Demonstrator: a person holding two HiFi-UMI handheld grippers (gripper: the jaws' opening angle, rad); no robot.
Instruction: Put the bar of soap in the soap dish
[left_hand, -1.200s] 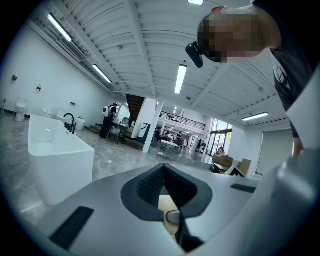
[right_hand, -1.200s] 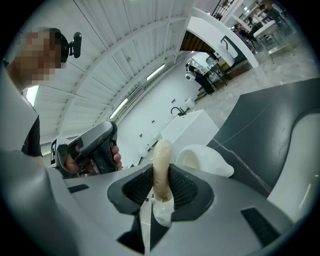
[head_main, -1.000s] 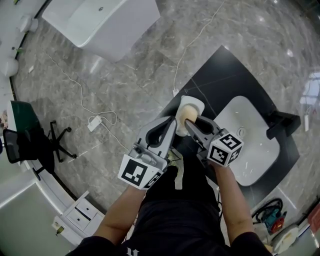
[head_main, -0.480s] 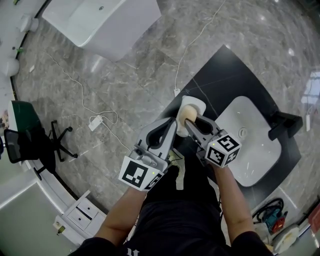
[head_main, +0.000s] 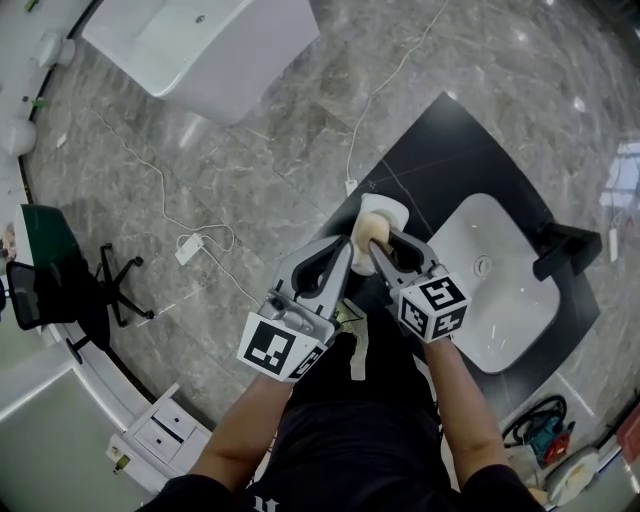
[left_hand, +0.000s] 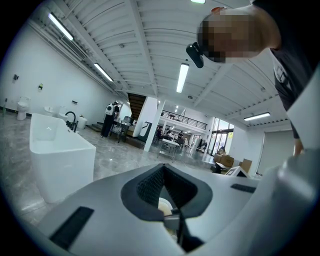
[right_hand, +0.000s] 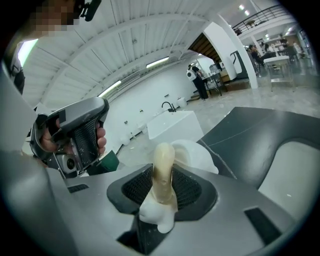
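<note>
Swinging a little left and back toward the person, the marker cube (head_main: 432, 307) on the right claw (head_main: 372, 240) now shows a different face, and the bar of soap (head_main: 368, 232) at its tip has crept slightly left. The soap dish (head_main: 390, 210) and the left claw (head_main: 347, 245) have hardly shifted.

So this looks like an adjustment of angle, not a placement. The bar is not in the dish yet. The right claw is clenched on it: in the right gripper view the pale bar (right_hand: 162, 170) stands on edge between the two dark pads, and the white dish (right_hand: 197, 152) lies just beyond it. From the head view the soap overlaps the dish's near rim, but I cannot tell whether they touch. The dish appears to sit at the near corner of the black counter (head_main: 450, 150). My guess is that the bar must be tipped or lowered into the dish and then let go.

The left claw hangs close beside the right one. Its own view shows the jaws (left_hand: 167, 200) pressed together with nothing clamped, only a pale shape glimpsed past them.

By count:
- one bar of soap
- one soap dish
- two claws, each in one hand
- one black counter, with one white basin (head_main: 510, 290) set into it
- one white tub (head_main: 200, 40) on the floor, well apart
- one office chair (head_main: 60, 280) at the far left
</note>
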